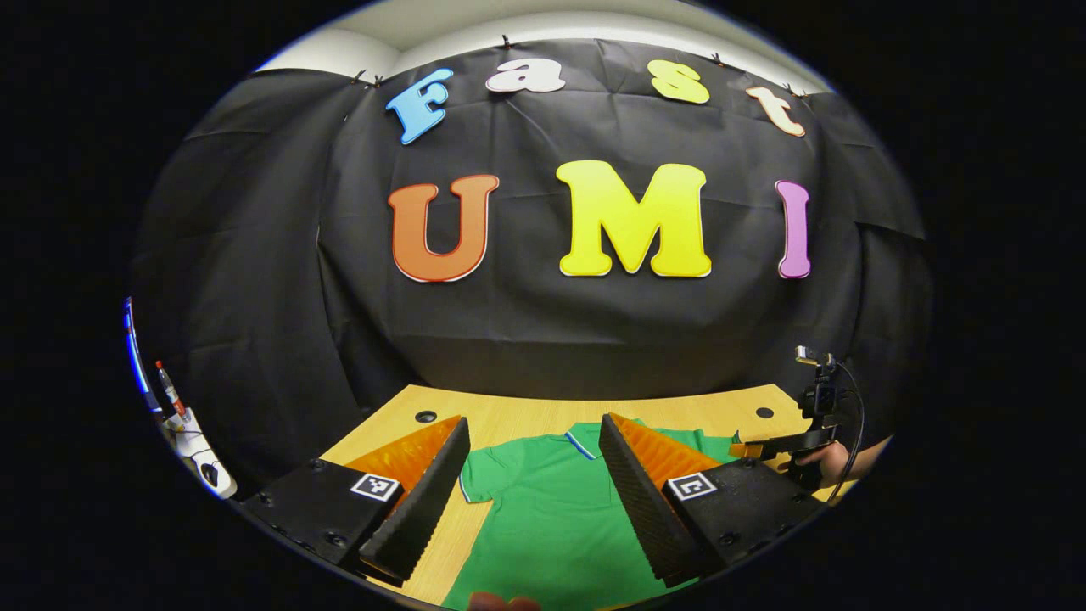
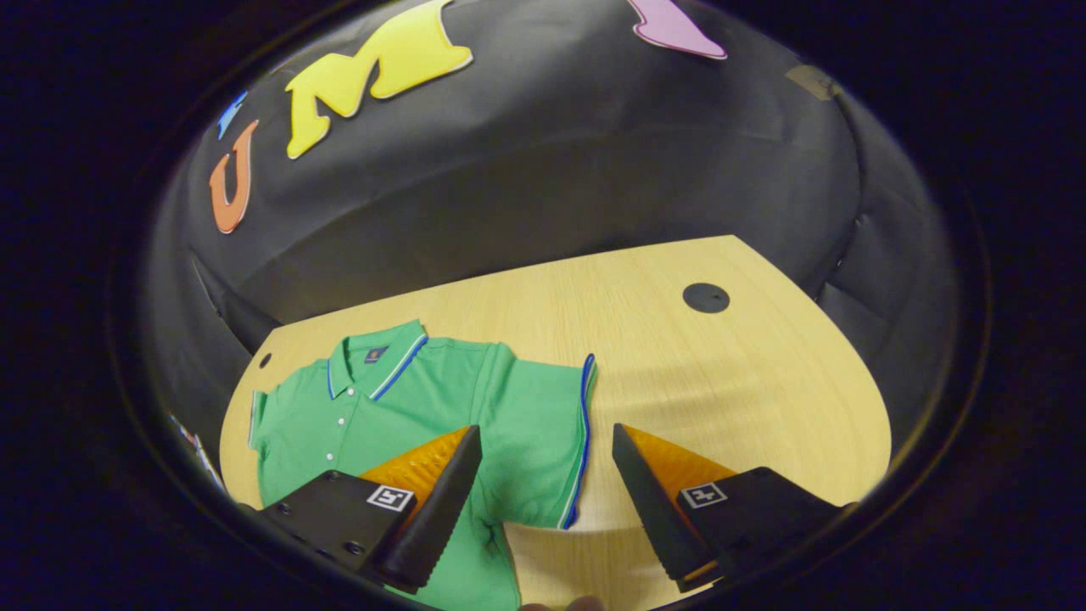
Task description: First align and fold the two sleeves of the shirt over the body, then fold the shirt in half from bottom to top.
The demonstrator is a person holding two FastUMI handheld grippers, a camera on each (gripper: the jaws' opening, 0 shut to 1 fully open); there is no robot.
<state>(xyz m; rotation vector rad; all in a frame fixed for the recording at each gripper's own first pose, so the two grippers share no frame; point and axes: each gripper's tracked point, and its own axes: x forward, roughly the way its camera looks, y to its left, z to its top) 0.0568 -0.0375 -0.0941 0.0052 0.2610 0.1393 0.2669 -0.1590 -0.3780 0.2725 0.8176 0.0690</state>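
Note:
A green polo shirt [image 2: 399, 407] with blue-and-white trim lies flat, front up, on the wooden table [image 2: 696, 373], collar [image 2: 377, 361] toward the far wall. One short sleeve [image 2: 543, 416] is spread out sideways. My right gripper [image 2: 545, 429] hovers open above this sleeve, its fingers either side of the trimmed cuff [image 2: 584, 424]. In the left gripper view, my left gripper [image 1: 534, 420] stands open over the shirt [image 1: 543, 518] near the opposite sleeve [image 1: 477, 475]. The right gripper [image 1: 785, 443], held by a hand [image 1: 836, 462], shows at the shirt's far side.
Round black holes sit in the tabletop [image 1: 526, 412] near its back corners [image 2: 706, 297] [image 1: 426, 417]. A white holder with pens [image 1: 191, 441] stands off the table at the left. Bare wood stretches beside the spread sleeve.

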